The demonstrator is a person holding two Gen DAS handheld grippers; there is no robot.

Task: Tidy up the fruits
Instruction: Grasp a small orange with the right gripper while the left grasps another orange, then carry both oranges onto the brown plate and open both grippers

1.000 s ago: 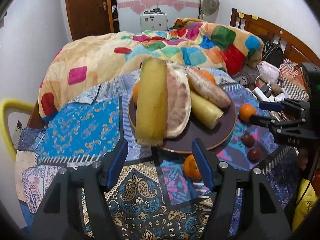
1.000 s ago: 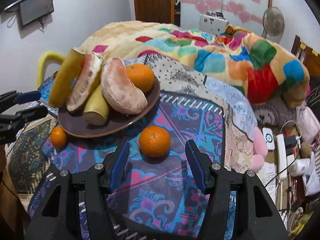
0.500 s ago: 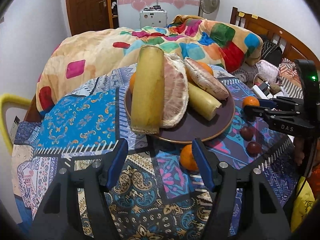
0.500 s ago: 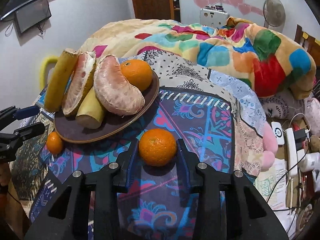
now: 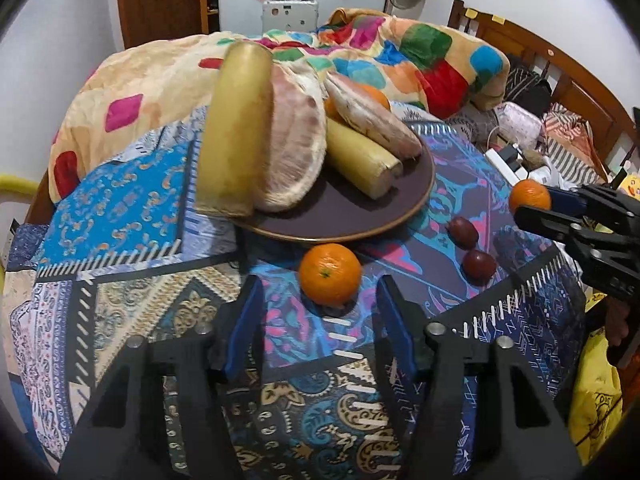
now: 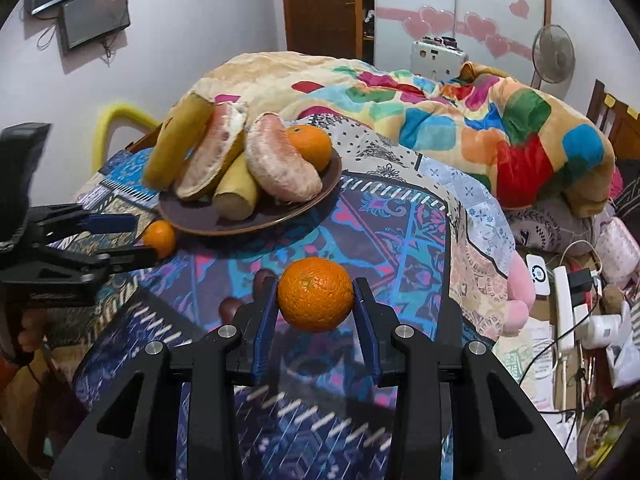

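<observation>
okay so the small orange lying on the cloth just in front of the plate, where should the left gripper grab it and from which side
Grip the small orange across its widest middle, coming down from the near side with the left gripper, whose jaws are closing with nothing between them yet. It is round and sits free on the cloth, but the plate rim crowds its far side.

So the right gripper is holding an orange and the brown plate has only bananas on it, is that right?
Not quite. The right gripper does hold an orange, but the brown plate carries bananas, pomelo pieces and another orange, as the right wrist view shows.
</observation>
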